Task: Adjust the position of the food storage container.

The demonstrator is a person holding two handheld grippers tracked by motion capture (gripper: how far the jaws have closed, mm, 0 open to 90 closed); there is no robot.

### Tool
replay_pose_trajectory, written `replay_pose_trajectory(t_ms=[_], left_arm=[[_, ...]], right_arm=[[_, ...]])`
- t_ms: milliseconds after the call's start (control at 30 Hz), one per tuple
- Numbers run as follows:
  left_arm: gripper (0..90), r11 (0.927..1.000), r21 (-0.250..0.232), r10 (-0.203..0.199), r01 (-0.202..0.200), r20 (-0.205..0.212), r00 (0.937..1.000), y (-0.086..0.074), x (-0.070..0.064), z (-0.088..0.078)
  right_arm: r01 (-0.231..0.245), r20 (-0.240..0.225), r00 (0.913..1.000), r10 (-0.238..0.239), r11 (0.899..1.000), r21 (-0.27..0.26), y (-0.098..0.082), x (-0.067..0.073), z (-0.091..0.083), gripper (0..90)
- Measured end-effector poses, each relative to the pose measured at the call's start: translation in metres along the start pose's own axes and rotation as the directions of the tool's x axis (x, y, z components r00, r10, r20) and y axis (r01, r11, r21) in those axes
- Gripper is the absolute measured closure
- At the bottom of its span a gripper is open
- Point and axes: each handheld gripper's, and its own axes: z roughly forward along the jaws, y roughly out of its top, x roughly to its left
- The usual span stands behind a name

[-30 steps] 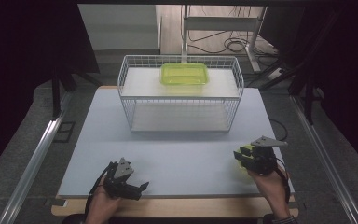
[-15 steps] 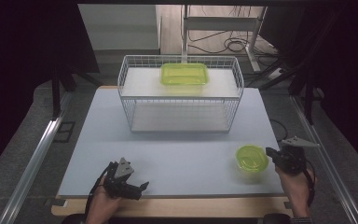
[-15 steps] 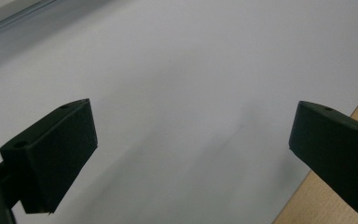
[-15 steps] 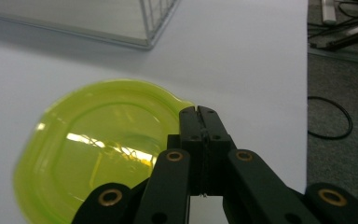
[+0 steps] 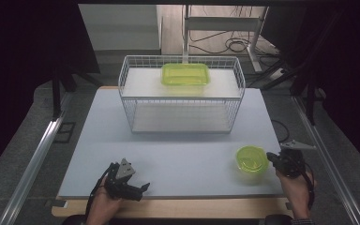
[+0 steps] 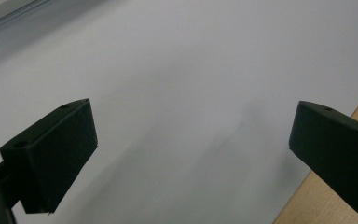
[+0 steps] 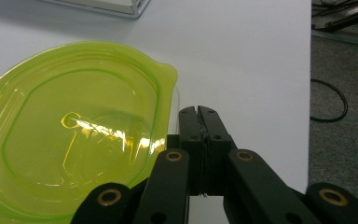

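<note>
Small yellow-green container (image 5: 251, 160) is seen on the white tabletop (image 5: 178, 154), near the front-right corner, upright, opening up. In the right gripper view the container (image 7: 70, 130) reads as a rounded oval with 1 small tab at the rim; the long axis seems to run roughly toward the right gripper (image 7: 198, 114), tab end nearest it, though exact direction can't be told. Right gripper (image 5: 275, 161) sits just beside the container, jaws fully closed together with nothing between them, pads clear of the rim. Judged: container set down free, or about to be nudged. Left gripper (image 5: 138, 190) is rested at the front-left edge, well apart; its jaws stand wide and empty over bare tabletop (image 6: 191, 93). Farther back stands a white wire basket (image 5: 182, 96), with 1 larger green rectangular tub (image 5: 185, 75) on a shelf, likely the destination.
</note>
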Motion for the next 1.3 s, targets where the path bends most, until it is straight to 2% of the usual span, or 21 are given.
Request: replay_pose_trajectory(t_ms=[233, 500, 600, 733, 800, 900, 933, 1033, 1300], left_arm=[[0.7, 1.0000, 0.002, 0.002, -0.002, -0.002, 1.0000, 0.000, 0.000, 0.000], [0.7, 1.0000, 0.003, 0.001, -0.001, -0.001, 1.0000, 0.000, 0.000, 0.000], [0.7, 1.0000, 0.002, 0.001, -0.001, -0.002, 1.0000, 0.000, 0.000, 0.000], [0.7, 1.0000, 0.002, 0.002, -0.002, -0.003, 1.0000, 0.000, 0.000, 0.000], [0.7, 1.0000, 0.003, 0.003, -0.003, -0.003, 1.0000, 0.000, 0.000, 0.000], [0.7, 1.0000, 0.007, 0.001, -0.001, -0.002, 1.0000, 0.000, 0.000, 0.000], [0.7, 1.0000, 0.008, 0.001, -0.001, -0.002, 1.0000, 0.000, 0.000, 0.001], [0.7, 0.9999, 0.011, 0.004, -0.004, -0.002, 1.0000, 0.000, 0.000, 0.001], [0.7, 0.9999, 0.012, 0.008, -0.008, -0.004, 1.0000, 0.000, -0.001, 0.001]], right_arm=[[0.005, -0.042, 0.9991, -0.004, 1.000, 0.012, 0.001, 0.014, 0.003, 88.4], [0.014, -0.108, 0.9941, -0.011, 1.000, 0.026, 0.005, 0.039, 0.008, 88.6], [0.008, -0.142, 0.9899, -0.004, 0.999, 0.032, 0.006, 0.050, 0.010, 88.7], [0.027, -0.183, 0.9829, -0.020, 0.999, 0.034, 0.006, 0.065, 0.012, 88.5], [0.032, -0.182, 0.9829, -0.026, 0.999, 0.032, 0.006, 0.067, 0.012, 86.7], [0.025, -0.150, 0.9885, -0.018, 0.999, 0.048, 0.002, 0.061, 0.010, 86.8], [0.014, -0.156, 0.9877, -0.005, 0.998, 0.056, -0.001, 0.059, 0.009, 86.9], [-0.004, -0.199, 0.9798, 0.018, 0.997, 0.071, -0.008, 0.061, 0.007, 87.0], [0.026, -0.258, 0.9662, 0.002, 0.994, 0.105, -0.013, 0.081, 0.012, 87.2]])
